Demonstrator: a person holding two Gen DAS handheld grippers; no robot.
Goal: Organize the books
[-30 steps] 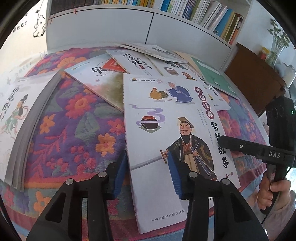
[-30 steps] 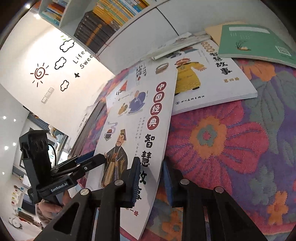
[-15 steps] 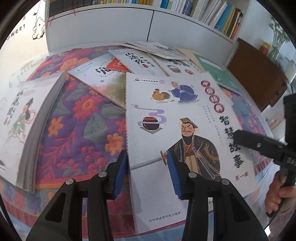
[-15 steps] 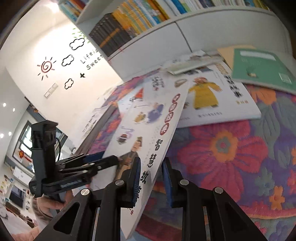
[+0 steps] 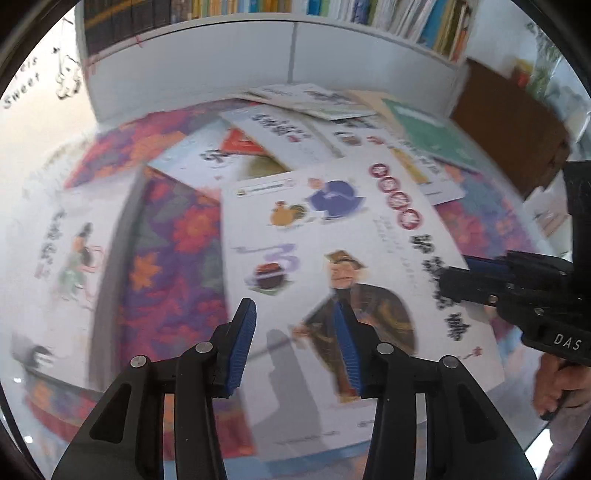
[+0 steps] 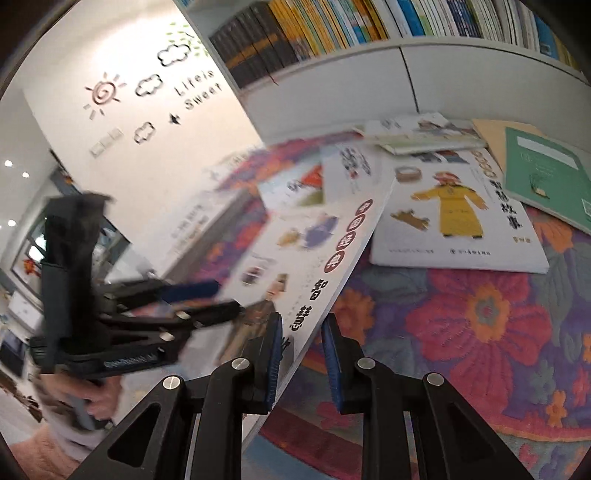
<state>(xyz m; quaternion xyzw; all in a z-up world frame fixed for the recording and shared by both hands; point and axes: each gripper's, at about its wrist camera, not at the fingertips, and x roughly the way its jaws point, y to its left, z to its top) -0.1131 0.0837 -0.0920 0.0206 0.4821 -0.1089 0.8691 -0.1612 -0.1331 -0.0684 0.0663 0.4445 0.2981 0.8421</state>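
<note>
A white picture book [image 5: 332, 229] with a robed swordsman on its cover lies on the flowered cloth [image 5: 177, 236]. My right gripper [image 6: 301, 354] is shut on the book's right edge, and that edge [image 6: 343, 273] is tilted up off the cloth. The left wrist view shows the right gripper [image 5: 454, 273] pinching there. My left gripper [image 5: 295, 339] hovers over the book's lower left part. Its jaws are opening, the pads touch nothing, and one finger casts a shadow on the cover. From the right wrist it shows blurred as the left gripper [image 6: 225, 295].
More books are spread across the far side of the cloth: one with a yellow-robed figure [image 6: 454, 221], a green notebook [image 6: 546, 177], and several overlapping ones. A stack of books [image 5: 66, 258] lies at the left. A filled bookshelf [image 6: 332, 26] and a brown cabinet [image 5: 517, 118] stand behind.
The right gripper has risen with the book's right edge, tilting the book more. The left gripper's jaws stand a little wider, and the book now reaches under its left finger.
</note>
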